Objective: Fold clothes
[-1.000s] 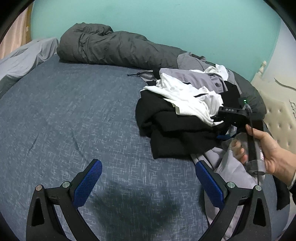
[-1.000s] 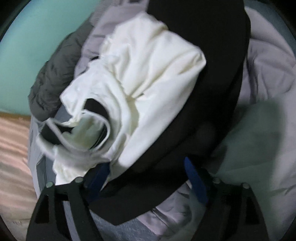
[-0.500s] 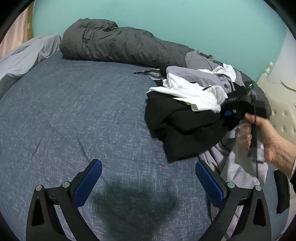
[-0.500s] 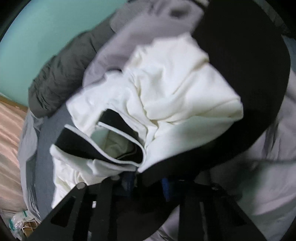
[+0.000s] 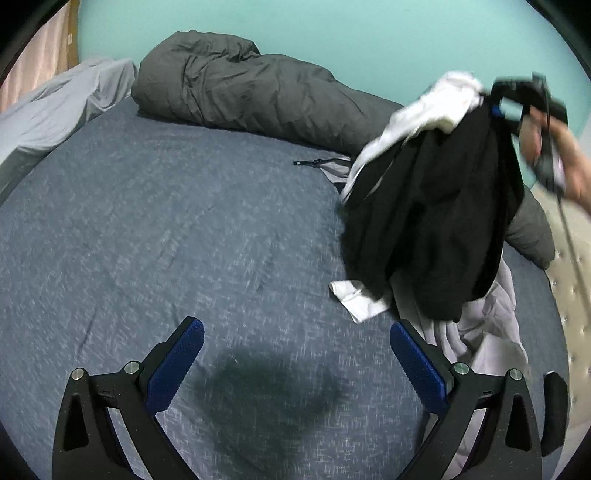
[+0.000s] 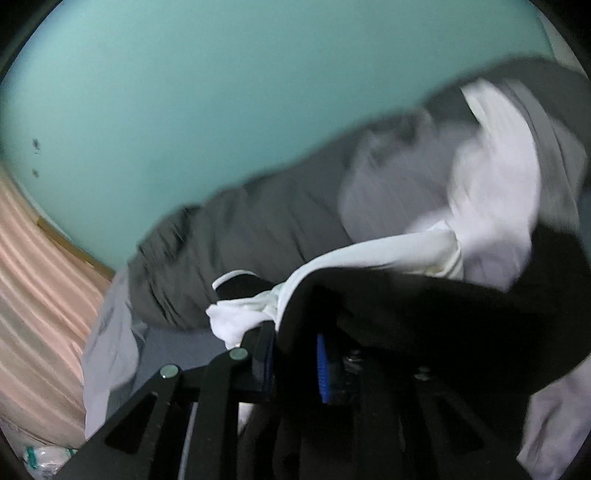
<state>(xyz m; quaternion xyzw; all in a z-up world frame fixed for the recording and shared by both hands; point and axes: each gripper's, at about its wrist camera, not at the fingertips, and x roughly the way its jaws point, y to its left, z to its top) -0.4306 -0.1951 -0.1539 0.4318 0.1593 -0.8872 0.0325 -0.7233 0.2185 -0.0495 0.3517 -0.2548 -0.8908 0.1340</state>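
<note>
Fingers [image 6: 295, 363] closing on limp, crumpled black garment [image 5: 436, 206].

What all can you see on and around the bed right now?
black garment: one, black, hanging from right tongs
white garment: one, white, draped over the black garment
white cloth: one, white, on sheet under black garment
lilac fabric: one pile, pale lilac, bed's right edge
duvet: one, dark grey, along wall
sheet: one, blue-grey, covering bed
wall: teal
left tongs: open, empty, above sheet
right tongs: closing on black garment
hand: one, holding right tongs
</note>
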